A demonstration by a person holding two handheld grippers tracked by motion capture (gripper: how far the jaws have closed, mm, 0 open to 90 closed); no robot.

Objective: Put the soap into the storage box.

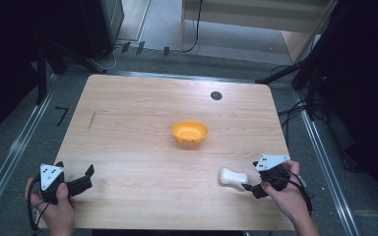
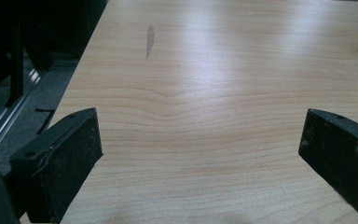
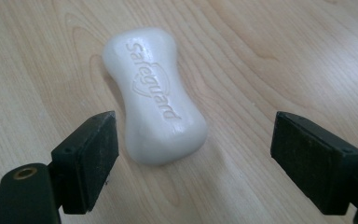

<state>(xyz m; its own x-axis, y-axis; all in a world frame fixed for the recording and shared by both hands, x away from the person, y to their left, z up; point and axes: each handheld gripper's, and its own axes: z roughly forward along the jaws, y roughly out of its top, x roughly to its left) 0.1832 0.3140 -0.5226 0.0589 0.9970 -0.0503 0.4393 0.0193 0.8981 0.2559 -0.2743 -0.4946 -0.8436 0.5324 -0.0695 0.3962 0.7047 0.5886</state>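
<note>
Straddling the soap bar (image 3: 156, 100) with our right gripper (image 3: 193, 158) spread wide, we find it just ahead between the jaws, flat on the counter (image 3: 270, 56). Our left gripper (image 2: 198, 154) gapes empty. Squeezing off-centre, we judge, could squirt the slick bar away.

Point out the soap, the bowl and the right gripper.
soap (image 3: 156, 100): right gripper view, on its embossed top face.
bowl (image 1: 189, 132): high view, on its orange inside.
right gripper (image 3: 193, 158): right gripper view, midway between its open jaws.
</note>
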